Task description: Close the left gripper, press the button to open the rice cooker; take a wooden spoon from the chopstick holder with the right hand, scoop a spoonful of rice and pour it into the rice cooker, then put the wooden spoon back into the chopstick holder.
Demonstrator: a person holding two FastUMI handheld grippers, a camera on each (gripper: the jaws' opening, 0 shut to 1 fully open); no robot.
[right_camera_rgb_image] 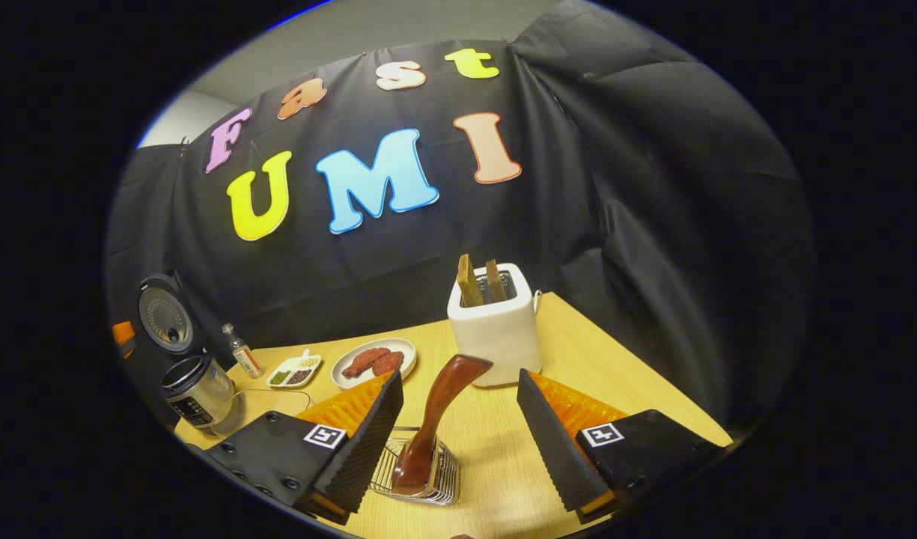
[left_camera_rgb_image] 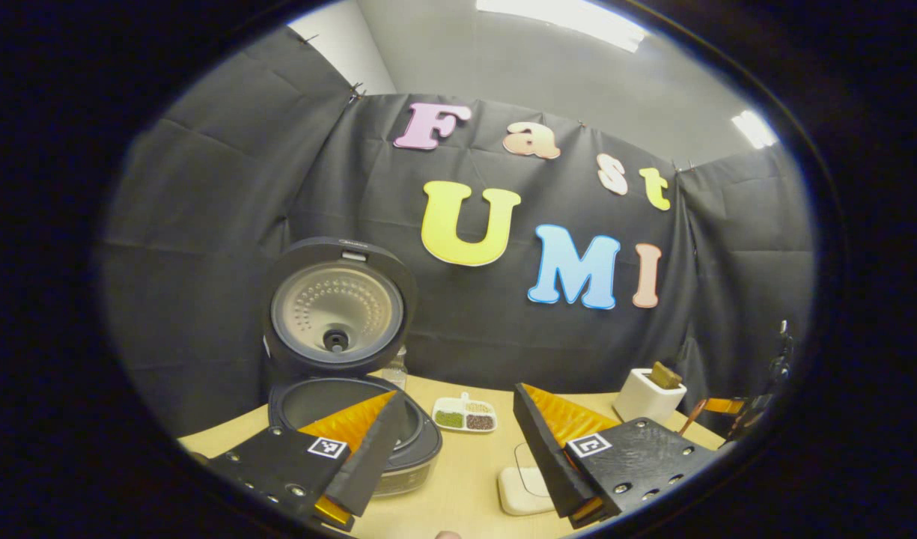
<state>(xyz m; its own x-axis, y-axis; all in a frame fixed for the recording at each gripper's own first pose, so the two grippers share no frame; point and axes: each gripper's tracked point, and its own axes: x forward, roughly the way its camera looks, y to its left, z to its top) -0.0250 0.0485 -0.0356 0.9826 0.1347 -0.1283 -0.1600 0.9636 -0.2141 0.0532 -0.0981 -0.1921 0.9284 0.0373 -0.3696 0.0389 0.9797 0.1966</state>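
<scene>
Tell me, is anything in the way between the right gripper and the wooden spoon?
Nothing visible is. In the right gripper view the wooden spoon stands in the wire chopstick holder, right between the open fingers of the right hand-held gripper. The toaster sits behind the spoon, not in front.

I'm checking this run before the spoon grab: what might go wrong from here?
The wooden spoon leans tilted in the wire chopstick holder; the open right tool may clip its handle and tip the light holder. The toaster stands just behind, so a lift could bump it. The rice cooker sits under the open left tool, crowding the pour.
</scene>
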